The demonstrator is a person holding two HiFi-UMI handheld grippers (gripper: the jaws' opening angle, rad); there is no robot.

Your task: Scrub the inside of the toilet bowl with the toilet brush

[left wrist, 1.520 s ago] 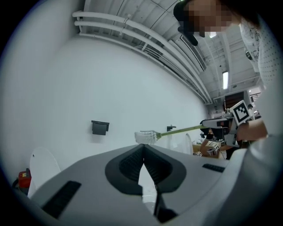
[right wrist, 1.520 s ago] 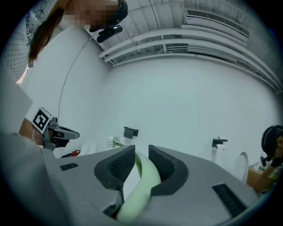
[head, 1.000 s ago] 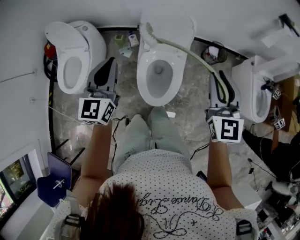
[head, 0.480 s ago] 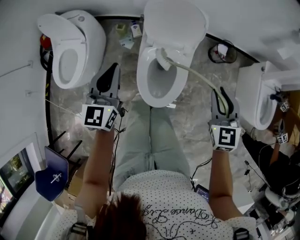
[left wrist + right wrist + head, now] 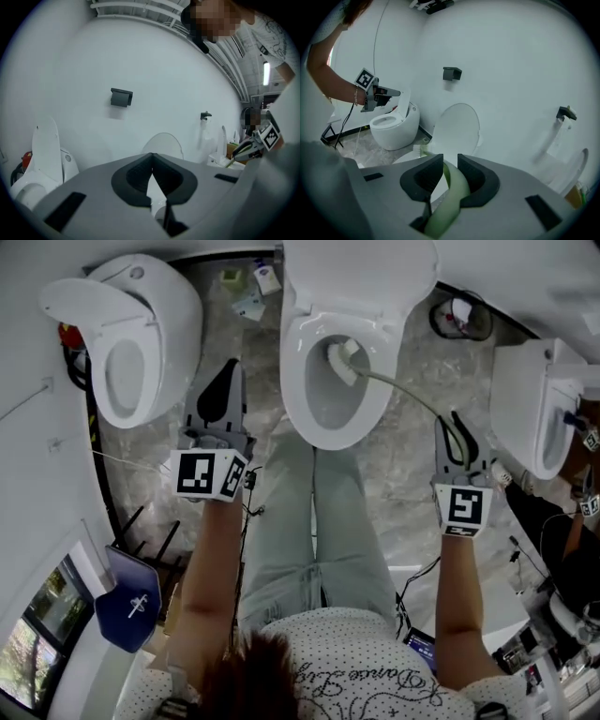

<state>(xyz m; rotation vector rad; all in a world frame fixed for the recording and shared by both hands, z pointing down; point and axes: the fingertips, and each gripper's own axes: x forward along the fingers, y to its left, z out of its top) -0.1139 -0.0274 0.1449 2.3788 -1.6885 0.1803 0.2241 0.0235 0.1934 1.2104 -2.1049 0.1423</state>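
Right gripper (image 5: 457,439) pinches the toilet brush (image 5: 394,387) by its handle end, clear of the toilet bowl (image 5: 302,404) at 12 o'clock, so only bristles enter. Left gripper (image 5: 223,385), pressed together and empty, hangs at 10 o'clock.

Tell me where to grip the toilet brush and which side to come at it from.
Grip the toilet brush at the near end of its handle, coming from the right of the toilet bowl, as the right gripper does now. The handle is slim enough for the jaws, and the bristle head lies down in the bowl, so that end likely gives the most reach.
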